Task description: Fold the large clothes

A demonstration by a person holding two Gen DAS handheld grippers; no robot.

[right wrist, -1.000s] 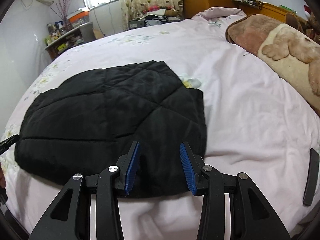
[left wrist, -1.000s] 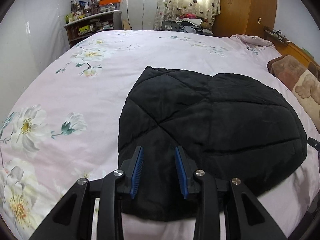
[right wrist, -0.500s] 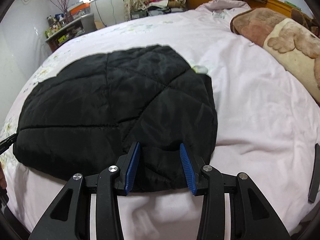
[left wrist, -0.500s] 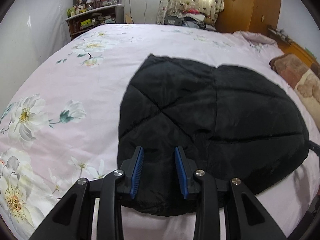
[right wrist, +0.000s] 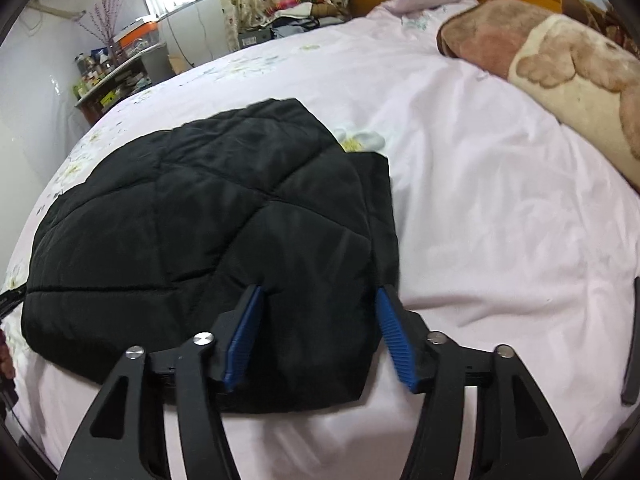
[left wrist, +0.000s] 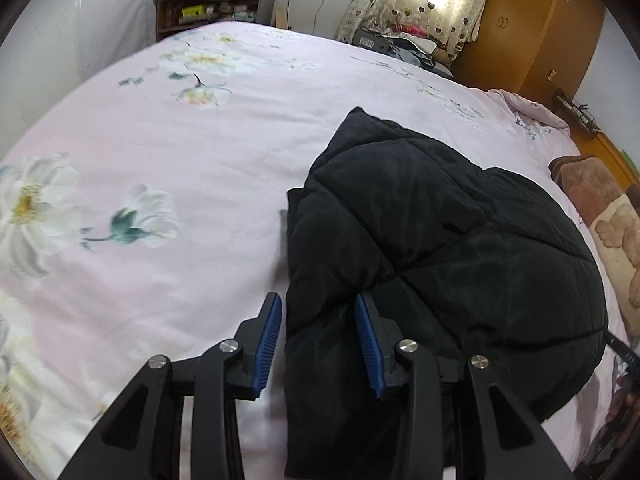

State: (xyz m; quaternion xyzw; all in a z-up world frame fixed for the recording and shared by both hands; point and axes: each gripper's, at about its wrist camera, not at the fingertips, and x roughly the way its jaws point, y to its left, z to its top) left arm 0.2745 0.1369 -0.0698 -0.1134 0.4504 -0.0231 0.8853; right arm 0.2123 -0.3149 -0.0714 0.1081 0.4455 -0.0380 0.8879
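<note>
The black quilted coat (right wrist: 208, 216) lay partly folded at frame centre on the bed (right wrist: 500, 200). Left claw (left wrist: 318, 336) and right claw (right wrist: 318, 328) straddled its near edge, jaws apart; the final fold looked left.

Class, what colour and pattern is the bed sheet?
Pale pink bed sheet with white flowers; clearest in the left wrist view.

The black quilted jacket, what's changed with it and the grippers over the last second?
Both grippers moved in over the black quilted jacket; the left gripper now straddles its left edge, the right gripper its right corner. Both jaws stayed open; the jacket stayed on the bedsheet.
</note>
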